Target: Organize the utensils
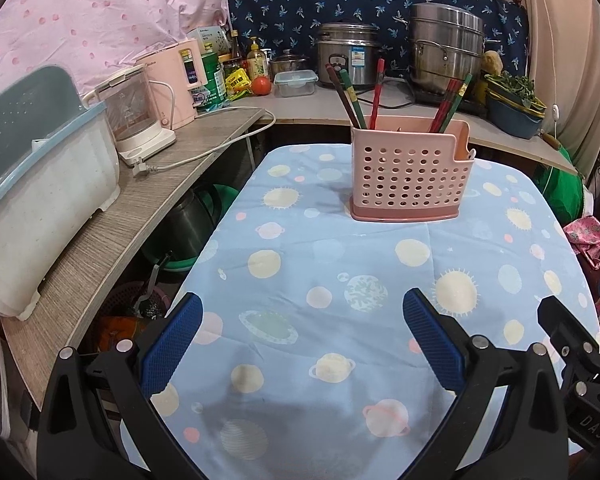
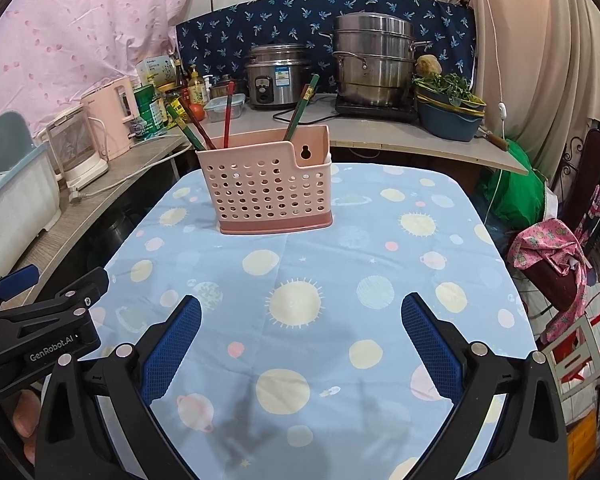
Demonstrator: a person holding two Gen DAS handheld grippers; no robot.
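Table (image 1: 500,248): blue planet-print cloth over it; soft cover, could wrinkle or slide if the holder is dragged. Front edge cut off by both views.
Holder (image 1: 410,178): pink perforated plastic caddy with darker base, upright on the far middle of the table, well apart from both grippers. Judged light and stiff, likely to tip or skate if a chopstick is pulled sideways; steady it by a side wall or the rim. Keyhole slot shows on its raised back corner in the right view (image 2: 274,184).
Chopsticks (image 1: 354,98): red and green, standing tilted in the holder, one cluster at the left end, one red stick near the middle, another cluster at the right end. Judged thin, rigid, smooth and probably slippery; best pinched on the upper shaft and lifted along their lean.
Left gripper (image 1: 302,338): jaws wide, nothing between the pads, low over the near cloth.
Right gripper (image 2: 300,338): jaws wide, empty, beside the left one.
Hidden: lower halves of the chopsticks, dividers inside the holder, exact stick count. No loose utensils show on the cloth.
Progress: judged either not started or nearly finished; cannot tell which.
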